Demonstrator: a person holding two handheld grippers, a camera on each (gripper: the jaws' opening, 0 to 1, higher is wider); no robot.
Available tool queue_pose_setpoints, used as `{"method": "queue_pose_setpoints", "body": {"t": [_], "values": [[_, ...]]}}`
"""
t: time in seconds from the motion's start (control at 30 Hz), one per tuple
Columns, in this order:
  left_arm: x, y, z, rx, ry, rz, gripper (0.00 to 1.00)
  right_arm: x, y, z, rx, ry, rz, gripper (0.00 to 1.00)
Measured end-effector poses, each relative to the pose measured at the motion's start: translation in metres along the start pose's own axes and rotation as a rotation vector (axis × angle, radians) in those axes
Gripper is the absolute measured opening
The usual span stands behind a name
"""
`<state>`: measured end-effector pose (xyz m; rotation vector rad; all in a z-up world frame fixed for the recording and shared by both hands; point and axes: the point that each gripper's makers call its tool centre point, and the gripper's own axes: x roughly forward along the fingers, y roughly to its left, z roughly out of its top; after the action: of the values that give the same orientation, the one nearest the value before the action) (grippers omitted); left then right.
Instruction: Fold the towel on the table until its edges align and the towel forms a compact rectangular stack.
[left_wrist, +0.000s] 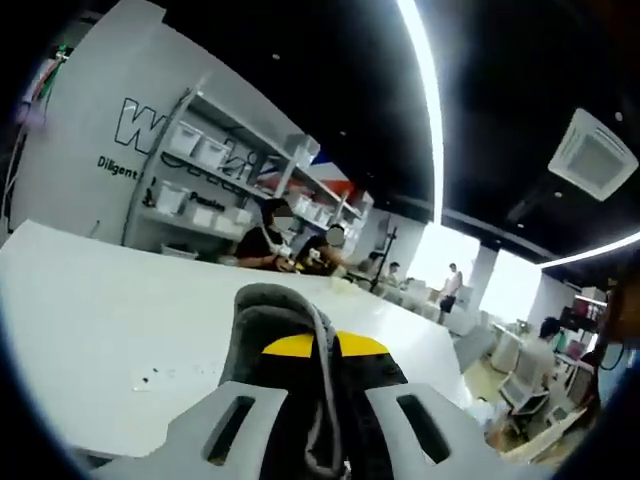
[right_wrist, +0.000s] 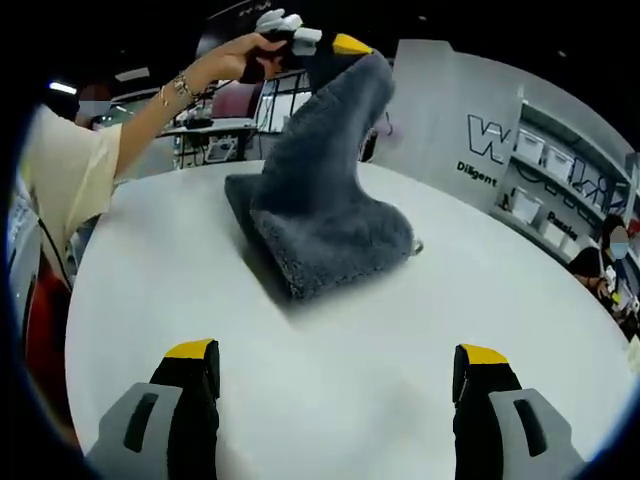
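At the far left of the right gripper view a person's cream sleeve (right_wrist: 62, 165) and bare arm reach toward the top of the frame, where a hand (right_wrist: 243, 55) holds the left gripper (right_wrist: 318, 42), its yellow-tipped fingers pinched shut on an upper corner of the thick grey fleece towel (right_wrist: 320, 190). The towel hangs from that corner in a tall peak and spreads down into a rumpled heap resting on the round white counter (right_wrist: 500, 300), a little left of the frame's centre. Along the bottom edge, the right gripper (right_wrist: 340, 370) has its two black fingers with yellow tips spread wide apart, with nothing between them, above bare counter short of the towel. In the left gripper view, the same grey cloth (left_wrist: 275, 320) bunches up at lower centre between the closed fingers, with the white counter (left_wrist: 90, 320) stretching away to the left and white shelves of storage bins (left_wrist: 205, 175) standing behind it at upper left.
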<state>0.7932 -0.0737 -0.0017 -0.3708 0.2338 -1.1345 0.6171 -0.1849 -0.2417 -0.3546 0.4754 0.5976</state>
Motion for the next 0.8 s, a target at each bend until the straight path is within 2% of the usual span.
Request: {"method": "queue_pose_setpoints", "body": {"t": [0.2, 0.37, 0.6, 0.8], "values": [[0.028, -0.020, 0.010, -0.001, 0.021, -0.055, 0.04, 0.000, 0.003, 0.002, -0.005, -0.004, 0.008, 0.99], [0.044, -0.035, 0.010, 0.020, 0.039, -0.073, 0.04, -0.003, 0.003, 0.007, -0.013, -0.018, 0.005, 0.99], [0.078, -0.052, 0.022, 0.039, 0.064, -0.104, 0.05, -0.005, 0.000, 0.011, -0.007, -0.033, -0.004, 0.99], [0.097, -0.066, 0.027, 0.068, 0.076, -0.127, 0.05, -0.006, -0.004, 0.014, 0.001, -0.041, -0.013, 0.99]]}}
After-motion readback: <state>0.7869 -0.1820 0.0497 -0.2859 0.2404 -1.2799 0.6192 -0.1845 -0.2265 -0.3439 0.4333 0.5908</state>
